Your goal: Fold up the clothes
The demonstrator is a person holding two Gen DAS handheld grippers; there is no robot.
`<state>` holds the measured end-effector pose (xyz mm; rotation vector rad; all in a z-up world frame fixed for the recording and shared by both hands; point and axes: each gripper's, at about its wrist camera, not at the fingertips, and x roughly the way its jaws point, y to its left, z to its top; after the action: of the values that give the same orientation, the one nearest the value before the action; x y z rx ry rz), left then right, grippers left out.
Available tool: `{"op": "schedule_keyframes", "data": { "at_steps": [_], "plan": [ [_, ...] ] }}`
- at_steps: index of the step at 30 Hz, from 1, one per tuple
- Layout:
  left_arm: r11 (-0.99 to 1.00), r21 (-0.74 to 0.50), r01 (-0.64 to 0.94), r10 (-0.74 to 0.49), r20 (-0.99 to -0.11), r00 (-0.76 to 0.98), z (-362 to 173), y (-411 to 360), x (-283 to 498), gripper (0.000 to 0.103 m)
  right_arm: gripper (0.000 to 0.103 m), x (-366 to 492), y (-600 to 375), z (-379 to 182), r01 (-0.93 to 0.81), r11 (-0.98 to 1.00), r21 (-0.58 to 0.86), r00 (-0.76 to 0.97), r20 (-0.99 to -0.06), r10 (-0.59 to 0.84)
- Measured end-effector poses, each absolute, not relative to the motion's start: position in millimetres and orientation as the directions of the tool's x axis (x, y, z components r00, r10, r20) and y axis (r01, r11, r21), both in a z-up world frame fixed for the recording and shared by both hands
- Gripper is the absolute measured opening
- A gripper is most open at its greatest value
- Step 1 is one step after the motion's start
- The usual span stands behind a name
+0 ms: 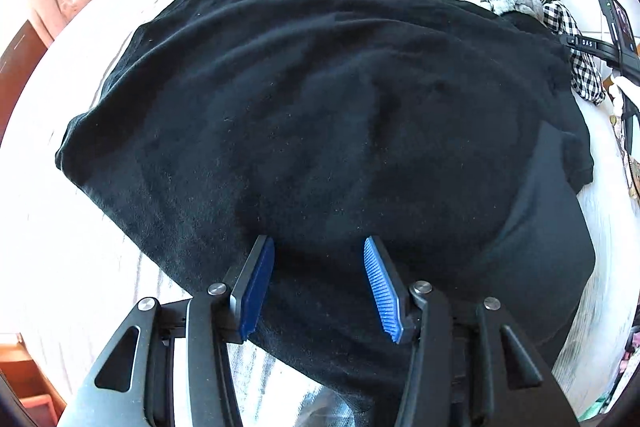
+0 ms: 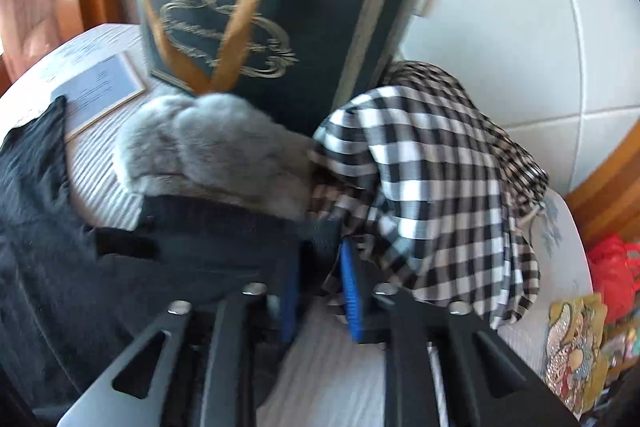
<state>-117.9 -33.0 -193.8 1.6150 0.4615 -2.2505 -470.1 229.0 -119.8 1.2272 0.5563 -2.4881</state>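
The black garment (image 1: 320,115) lies spread across the white table (image 1: 60,227), filling most of its top, its near edge hanging toward me and a sleeve or corner reaching off to my right. I judge it soft and light, a knit with a slightly fuzzy nap that shows lint, limp enough to sag and slide wherever it is not supported. It should not slip from rubber pads, but a pinch in the middle of the panel would only raise a tent of cloth; the better hold looks to be at a hem or corner, where the doubled edge gives something firmer to grip.

My left gripper (image 1: 318,247) hangs over the near part of the cloth with its jaws spread wide, nothing between the ribbed blue pads (image 1: 378,287). My right gripper (image 2: 318,267) is at the far right end of the garment; its jaws are close together with dark fabric bunched at the tips, but the view is blurred and I cannot tell whether it has truly closed on the cloth.

Just beyond that end sit a grey furry item (image 2: 212,147), plush and thick, and a black-and-white checked cloth (image 2: 432,179), thin and crumpled, touching it. Behind them stands a stiff dark gift bag (image 2: 272,11) with tan ribbon handles. A framed sheet (image 2: 96,83) lies flat on the table beside it.
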Motion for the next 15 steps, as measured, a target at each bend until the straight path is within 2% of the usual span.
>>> {"op": "schedule_keyframes", "data": {
  "at_steps": [6,11,15],
  "plan": [
    [-0.920,-0.079,0.384,-0.090,-0.911,-0.404,-163,-56,-114,0.049,0.044,-382,290,-84,0.487,-0.873,0.024,-0.473,-0.833,-0.287],
    [-0.952,-0.078,0.297,-0.060,-0.901,-0.430,-149,-84,-101,0.051,0.044,-264,329,-99,0.436,-0.877,0.203,-0.340,-0.865,-0.370],
    [-0.982,-0.109,0.151,0.034,-0.902,-0.431,-158,-93,-87,0.052,0.045,-177,323,-120,0.327,-0.899,0.292,-0.306,-0.867,-0.393]
  ]
}}
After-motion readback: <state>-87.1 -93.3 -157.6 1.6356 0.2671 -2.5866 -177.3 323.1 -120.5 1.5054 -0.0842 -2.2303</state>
